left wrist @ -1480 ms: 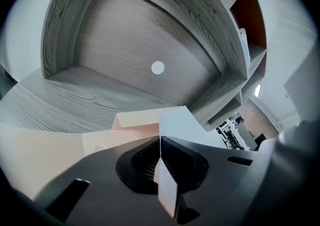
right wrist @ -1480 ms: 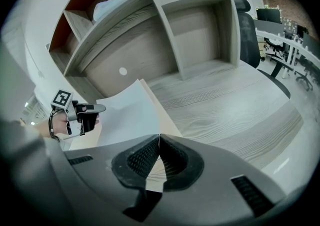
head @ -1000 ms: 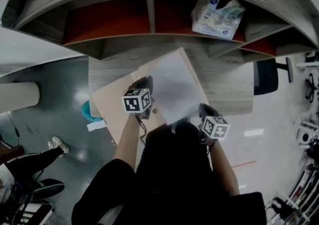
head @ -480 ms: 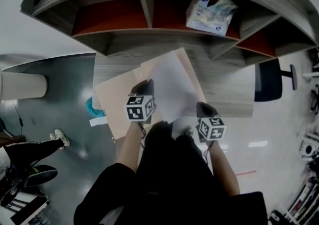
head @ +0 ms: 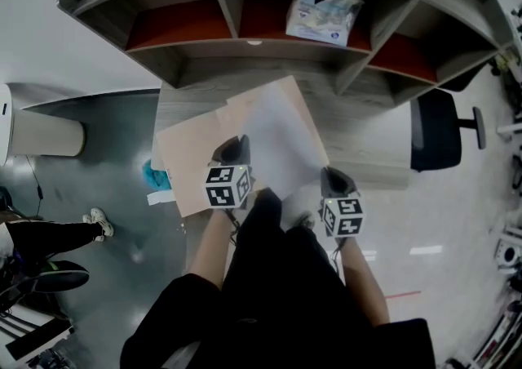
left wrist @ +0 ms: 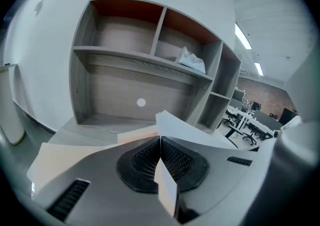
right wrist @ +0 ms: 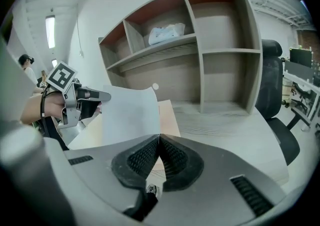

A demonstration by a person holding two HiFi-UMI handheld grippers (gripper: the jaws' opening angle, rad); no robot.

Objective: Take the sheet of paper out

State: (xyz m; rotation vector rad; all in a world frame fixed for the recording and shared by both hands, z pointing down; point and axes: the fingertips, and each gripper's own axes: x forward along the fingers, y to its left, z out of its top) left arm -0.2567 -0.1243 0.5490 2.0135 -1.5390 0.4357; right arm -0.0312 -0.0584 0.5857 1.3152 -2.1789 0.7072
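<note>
A white sheet of paper (head: 277,140) lies over an open tan folder (head: 183,165) on the grey wood desk (head: 371,140). My right gripper (head: 333,175) is shut on the sheet's near edge. In the right gripper view the sheet (right wrist: 131,115) rises up and left from the closed pads. My left gripper (head: 235,147) is shut at the line where folder and sheet meet, and a thin beige edge of the folder (left wrist: 167,190) runs between its pads. The right gripper view shows the left gripper (right wrist: 95,98) at the sheet's left edge.
A shelf unit (head: 245,55) stands at the back of the desk, with a plastic bag (head: 322,10) in an upper compartment. A black office chair (head: 432,126) is at the right. On the floor at the left are a pale cylinder (head: 45,132), a blue object (head: 153,175) and a person's shoes (head: 98,222).
The head view has shifted, so more of the shelf shows. Both grippers keep their hold. The sheet and the grippers have come slightly nearer the person.
</note>
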